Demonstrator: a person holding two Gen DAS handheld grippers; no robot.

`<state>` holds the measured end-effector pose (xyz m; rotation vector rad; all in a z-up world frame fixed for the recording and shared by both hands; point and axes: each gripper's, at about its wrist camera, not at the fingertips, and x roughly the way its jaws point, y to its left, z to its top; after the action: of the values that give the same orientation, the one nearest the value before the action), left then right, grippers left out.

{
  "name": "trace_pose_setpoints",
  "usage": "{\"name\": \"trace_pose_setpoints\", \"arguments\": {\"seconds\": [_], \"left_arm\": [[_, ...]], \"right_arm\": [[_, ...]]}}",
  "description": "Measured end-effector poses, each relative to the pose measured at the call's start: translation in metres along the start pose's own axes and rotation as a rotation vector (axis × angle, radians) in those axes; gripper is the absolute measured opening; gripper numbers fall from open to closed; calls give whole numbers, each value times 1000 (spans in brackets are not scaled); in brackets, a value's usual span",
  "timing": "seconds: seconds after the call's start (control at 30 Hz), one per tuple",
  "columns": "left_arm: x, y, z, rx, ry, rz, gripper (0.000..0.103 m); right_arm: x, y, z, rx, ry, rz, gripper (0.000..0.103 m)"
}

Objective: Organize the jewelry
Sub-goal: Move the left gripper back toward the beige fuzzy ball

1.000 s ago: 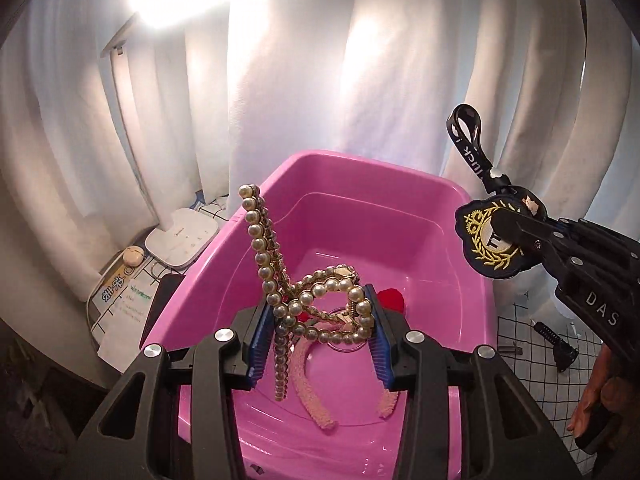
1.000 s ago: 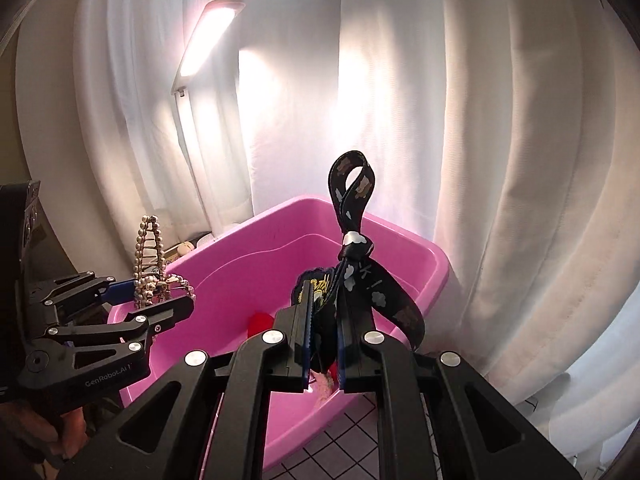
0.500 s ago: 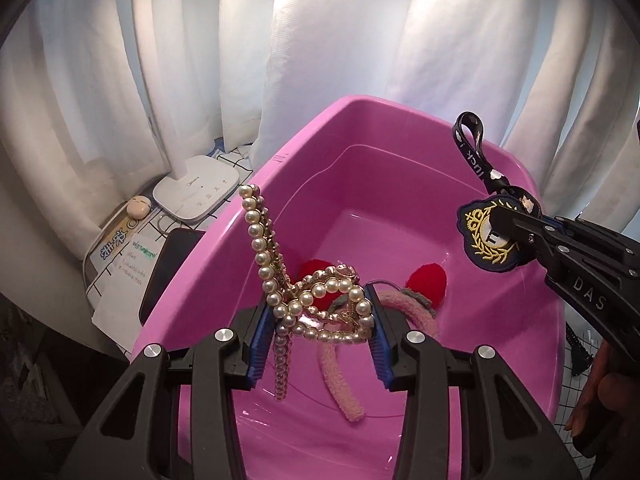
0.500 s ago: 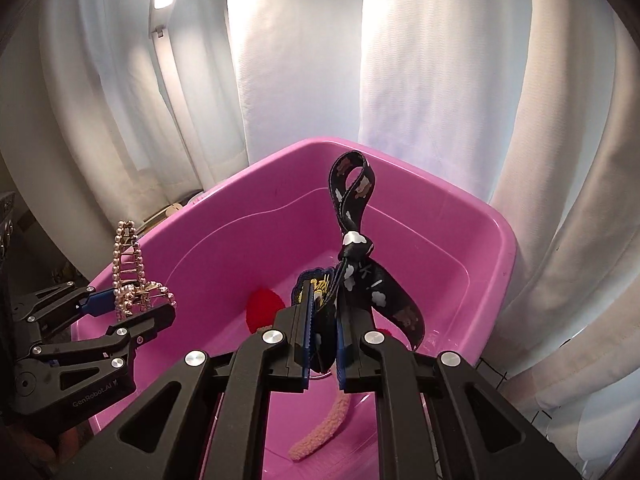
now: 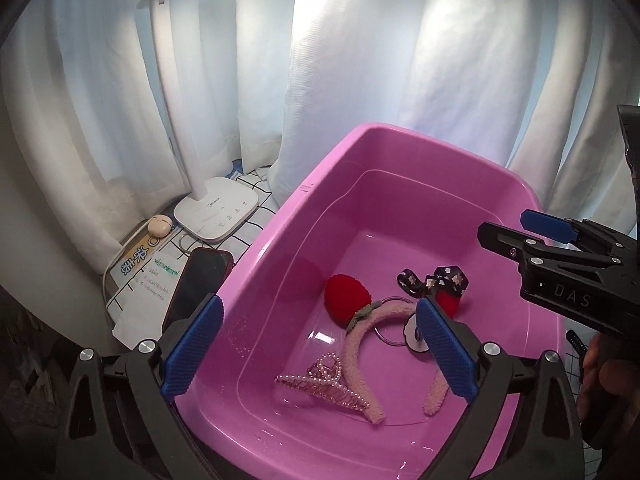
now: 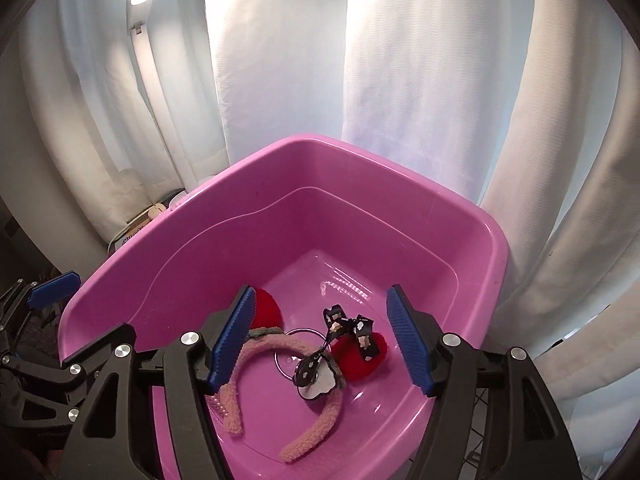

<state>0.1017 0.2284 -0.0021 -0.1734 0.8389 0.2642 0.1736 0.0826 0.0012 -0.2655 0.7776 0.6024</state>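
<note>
Your left gripper (image 5: 318, 350) hangs over the near rim of the pink tub (image 5: 280, 232) with its blue pads spread wide and nothing between them. Left of the tub, at about 9 o'clock in the left wrist view, lie a dark phone (image 5: 198, 284), some papers (image 5: 150, 276) and the white lamp base (image 5: 218, 210).

On the tub floor the pearl piece (image 5: 324, 384) lies at 6 o'clock, touching the left leg of the fuzzy pink headband (image 5: 360, 348). A red pom-pom (image 5: 346, 294) sits at the headband's top, left of centre. The black patterned strap (image 6: 346, 330) and its white-backed charm (image 6: 320, 380) lie across the headband's right side, over a metal ring (image 6: 298, 350).

Your right gripper (image 6: 322, 346) hovers above these, pads likewise spread apart and empty.
</note>
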Motion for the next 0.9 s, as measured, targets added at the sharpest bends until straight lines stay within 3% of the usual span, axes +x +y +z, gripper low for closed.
{"name": "trace_pose_setpoints", "arguments": {"seconds": [0.3, 0.5, 0.67, 0.83, 0.9], "left_arm": [[-22, 8, -4, -37, -29, -37, 95], [-52, -5, -12, -19, -63, -106, 95], [-83, -31, -19, 14, -108, -203, 96], [-106, -76, -35, 97, -127, -310, 97], [-108, -95, -44, 129, -113, -342, 97]], "right_arm": [[-34, -9, -9, 64, -70, 13, 65], [-84, -32, -45, 146, -156, 3, 65], [-146, -83, -111, 239, -207, -109, 69], [-204, -144, -194, 336, -165, -337, 70], [-220, -158, -228, 390, -140, -378, 70]]}}
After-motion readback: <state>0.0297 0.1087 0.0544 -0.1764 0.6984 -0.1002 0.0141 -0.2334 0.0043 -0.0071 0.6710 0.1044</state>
